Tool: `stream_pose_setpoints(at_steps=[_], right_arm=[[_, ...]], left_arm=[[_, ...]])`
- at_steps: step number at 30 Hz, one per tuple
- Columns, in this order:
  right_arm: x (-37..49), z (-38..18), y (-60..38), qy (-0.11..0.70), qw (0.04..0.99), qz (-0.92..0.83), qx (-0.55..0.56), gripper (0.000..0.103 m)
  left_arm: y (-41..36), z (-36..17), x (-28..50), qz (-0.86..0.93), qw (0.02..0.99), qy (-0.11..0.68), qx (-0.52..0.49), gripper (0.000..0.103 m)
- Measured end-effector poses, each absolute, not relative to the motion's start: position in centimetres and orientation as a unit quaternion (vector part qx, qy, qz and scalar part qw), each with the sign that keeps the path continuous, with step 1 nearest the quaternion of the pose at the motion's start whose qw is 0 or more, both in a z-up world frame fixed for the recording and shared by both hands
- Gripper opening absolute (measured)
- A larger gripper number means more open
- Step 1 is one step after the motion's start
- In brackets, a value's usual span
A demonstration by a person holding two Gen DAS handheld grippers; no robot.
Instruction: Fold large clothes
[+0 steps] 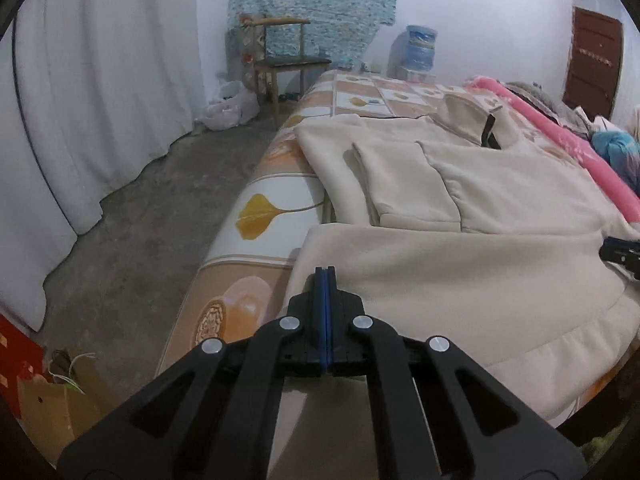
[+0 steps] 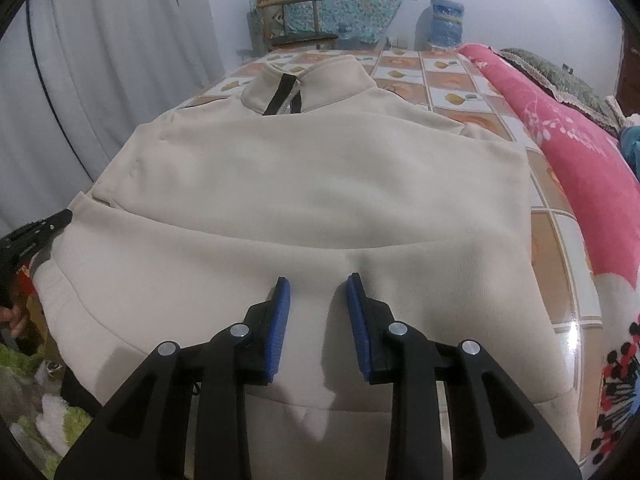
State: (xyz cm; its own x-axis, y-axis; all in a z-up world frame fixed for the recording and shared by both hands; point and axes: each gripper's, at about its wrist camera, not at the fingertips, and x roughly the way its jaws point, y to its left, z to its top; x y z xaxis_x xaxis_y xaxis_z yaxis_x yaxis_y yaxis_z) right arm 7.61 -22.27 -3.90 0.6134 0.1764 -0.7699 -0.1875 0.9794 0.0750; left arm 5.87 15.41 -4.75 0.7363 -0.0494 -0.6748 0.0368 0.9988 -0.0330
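A large cream zip-collar sweatshirt lies on the bed, sleeves folded across its body; it also shows in the left wrist view. My left gripper is shut, its blue pads pressed together at the left edge of the folded-over lower part; whether cloth sits between them is not clear. My right gripper is open, its blue pads resting on the sweatshirt's lower middle with nothing between them. Its tip shows at the right edge of the left wrist view. The left gripper appears in the right wrist view.
The bed has a tile-and-leaf patterned cover. A pink blanket runs along its right side. A white curtain, a wooden chair and a water jug stand beyond. Concrete floor lies to the left.
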Motion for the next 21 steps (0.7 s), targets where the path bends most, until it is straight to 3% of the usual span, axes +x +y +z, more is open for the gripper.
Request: stream_pose_setpoints(at_steps=[5, 11, 15, 16, 18, 21], right_arm=[[6.9, -1.7, -24.7, 0.396, 0.917, 0.036, -0.019, 0.028], [7.5, -4.0, -28.4, 0.424, 0.905, 0.006, 0.024, 0.028], [7.7, -3.6, -27.2, 0.424, 0.906, -0.010, -0.008, 0.028], [7.6, -3.3, -27.2, 0.423, 0.906, -0.010, -0.009, 0.028], [7.0, -2.3, -27.3, 0.411, 0.911, -0.004, -0.004, 0.030], [5.1, -0.1, -26.9, 0.384, 0.923, 0.017, -0.010, 0.036]], left_arm=[[15.0, -4.8, 5.6, -0.016, 0.932, 0.363, -0.001, 0.002], [14.6, -4.8, 5.6, -0.011, 0.932, 0.363, 0.010, 0.002], [14.0, -4.1, 5.8, -0.006, 0.931, 0.365, 0.034, 0.003], [13.9, -3.7, 5.7, -0.001, 0.931, 0.362, 0.039, 0.005], [13.5, -2.5, 4.9, -0.005, 0.937, 0.347, 0.041, 0.020], [12.1, -0.7, 3.2, -0.045, 0.941, 0.332, 0.038, 0.025]])
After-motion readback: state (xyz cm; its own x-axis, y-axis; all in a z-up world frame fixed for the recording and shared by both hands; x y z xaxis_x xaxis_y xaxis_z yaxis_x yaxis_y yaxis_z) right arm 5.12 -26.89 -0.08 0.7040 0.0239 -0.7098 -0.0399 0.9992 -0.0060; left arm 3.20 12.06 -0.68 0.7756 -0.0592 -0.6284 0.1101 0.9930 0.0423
